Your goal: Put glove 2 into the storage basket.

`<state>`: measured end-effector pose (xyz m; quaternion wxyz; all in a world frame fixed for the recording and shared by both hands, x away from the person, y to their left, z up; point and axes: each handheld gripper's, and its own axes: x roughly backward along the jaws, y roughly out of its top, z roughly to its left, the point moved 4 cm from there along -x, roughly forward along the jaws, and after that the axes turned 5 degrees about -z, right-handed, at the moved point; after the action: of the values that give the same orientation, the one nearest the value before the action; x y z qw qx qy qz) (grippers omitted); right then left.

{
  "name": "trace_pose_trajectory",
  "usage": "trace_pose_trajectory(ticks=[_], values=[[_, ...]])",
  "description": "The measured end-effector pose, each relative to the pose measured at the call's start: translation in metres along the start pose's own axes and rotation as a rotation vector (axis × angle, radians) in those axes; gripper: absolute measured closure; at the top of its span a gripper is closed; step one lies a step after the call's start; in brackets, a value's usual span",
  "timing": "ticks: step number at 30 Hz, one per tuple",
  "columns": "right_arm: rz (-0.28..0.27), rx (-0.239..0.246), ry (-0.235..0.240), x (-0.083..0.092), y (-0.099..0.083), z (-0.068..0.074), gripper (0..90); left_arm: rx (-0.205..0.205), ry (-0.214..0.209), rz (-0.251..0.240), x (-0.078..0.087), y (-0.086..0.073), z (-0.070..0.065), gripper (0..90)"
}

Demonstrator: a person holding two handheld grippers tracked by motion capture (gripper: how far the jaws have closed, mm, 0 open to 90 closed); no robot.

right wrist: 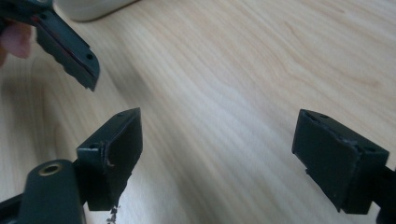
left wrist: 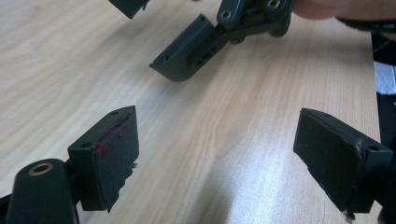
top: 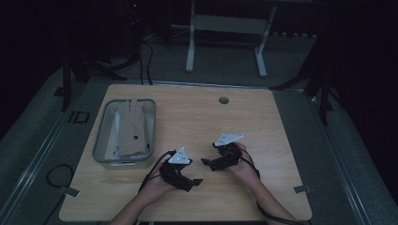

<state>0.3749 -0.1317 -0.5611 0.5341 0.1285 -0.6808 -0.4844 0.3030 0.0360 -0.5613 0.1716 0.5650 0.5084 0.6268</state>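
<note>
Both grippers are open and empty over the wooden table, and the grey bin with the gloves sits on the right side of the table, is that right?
Not quite. In the high view the grey bin with the gloves sits on the left side of the wooden table. The left gripper and right gripper are indeed open and empty.

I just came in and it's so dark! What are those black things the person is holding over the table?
A person holds two tongs over a wooden table. The left tongs and the right tongs point at each other, jaws wide open with only bare wood between them. Nothing is picked up yet. A grey bin at the left holds a light glove, untouched.
</note>
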Motion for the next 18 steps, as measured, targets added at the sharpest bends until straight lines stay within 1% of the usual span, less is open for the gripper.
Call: trace_pose_trajectory(ticks=[4,6,9,10,11,15,16,17,18], values=[[-0.005,0.009,-0.003,0.007,-0.008,0.002,15.0,-0.023,-0.028,0.013,-0.009,-0.004,-0.005,14.4],[-0.019,0.009,0.001,0.013,-0.013,0.004,14.6,-0.037,-0.035,0.022,-0.012,-0.006,-0.008,14.4],[-0.023,0.02,-0.007,0.019,-0.023,0.006,14.6,-0.052,-0.048,0.028,-0.014,-0.008,-0.012,14.4],[-0.013,0.022,-0.012,0.021,-0.027,0.006,14.6,-0.061,-0.051,0.031,-0.015,-0.008,-0.013,14.4],[-0.019,0.029,-0.022,0.023,-0.03,0.005,14.5,-0.068,-0.055,0.034,-0.016,-0.009,-0.014,14.4],[-0.045,0.011,-0.035,0.034,-0.041,0.004,14.6,-0.072,-0.061,0.035,-0.019,-0.011,-0.017,14.4],[-0.045,0.011,-0.035,0.034,-0.041,0.004,14.6,-0.072,-0.061,0.035,-0.019,-0.011,-0.017,14.4],[-0.043,0.01,-0.037,0.036,-0.043,0.003,14.6,-0.079,-0.066,0.046,-0.021,-0.014,-0.019,14.4],[-0.028,0.011,-0.04,0.04,-0.051,0.003,14.6,-0.083,-0.065,0.051,-0.022,-0.014,-0.019,14.4]])
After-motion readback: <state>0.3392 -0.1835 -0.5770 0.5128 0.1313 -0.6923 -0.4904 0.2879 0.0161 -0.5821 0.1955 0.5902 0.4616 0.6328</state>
